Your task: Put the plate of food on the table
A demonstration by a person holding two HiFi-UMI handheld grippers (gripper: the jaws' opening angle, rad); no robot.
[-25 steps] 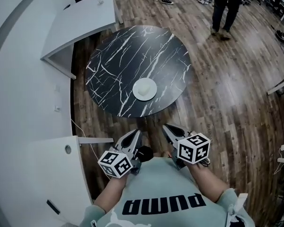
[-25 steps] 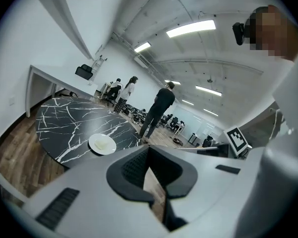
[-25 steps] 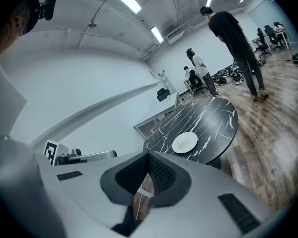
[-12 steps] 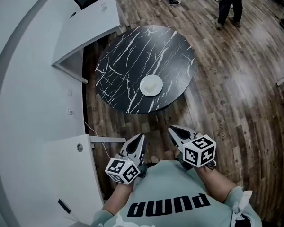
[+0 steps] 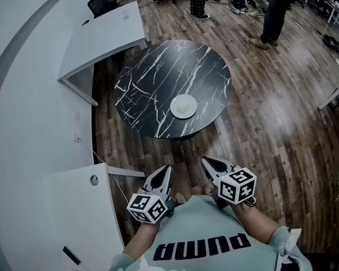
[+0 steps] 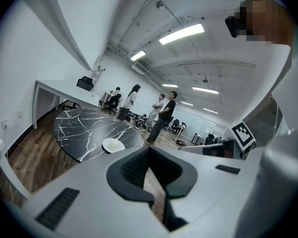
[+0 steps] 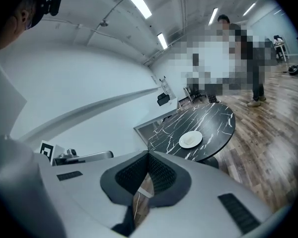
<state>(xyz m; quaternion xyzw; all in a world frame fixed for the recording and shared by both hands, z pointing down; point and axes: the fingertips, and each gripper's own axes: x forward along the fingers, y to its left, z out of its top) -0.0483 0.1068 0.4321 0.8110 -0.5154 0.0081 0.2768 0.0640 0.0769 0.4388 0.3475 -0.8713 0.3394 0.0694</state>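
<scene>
While the plate [image 5: 183, 106] is sitting flat on the round dark surface [image 5: 152, 78], well ahead of both grippers and beyond their reach, the left gripper [image 5: 165, 169] and the right gripper [image 5: 207, 161] are hanging side by side close to the person's body, tips pointing forward over the wooden floor [image 5: 271, 117]. Each gripper's own view is showing its jaws meeting at the tips with nothing caught between them; only floor is showing through the gap behind the tips. Something pale is lying on the plate, too small to name. The plate is resting on the part of the surface nearer the grippers, yet fully on it and clear of the rim, so the task is looking finished and the step in hand is most likely standing off. Doing that well is meaning keeping both grippers closed, low and near the body, not swinging them forward toward the plate, and minding the white counter [image 5: 39, 129] running just off the left gripper's outer side, while other people [image 5: 274, 10] are standing far beyond the surface.
</scene>
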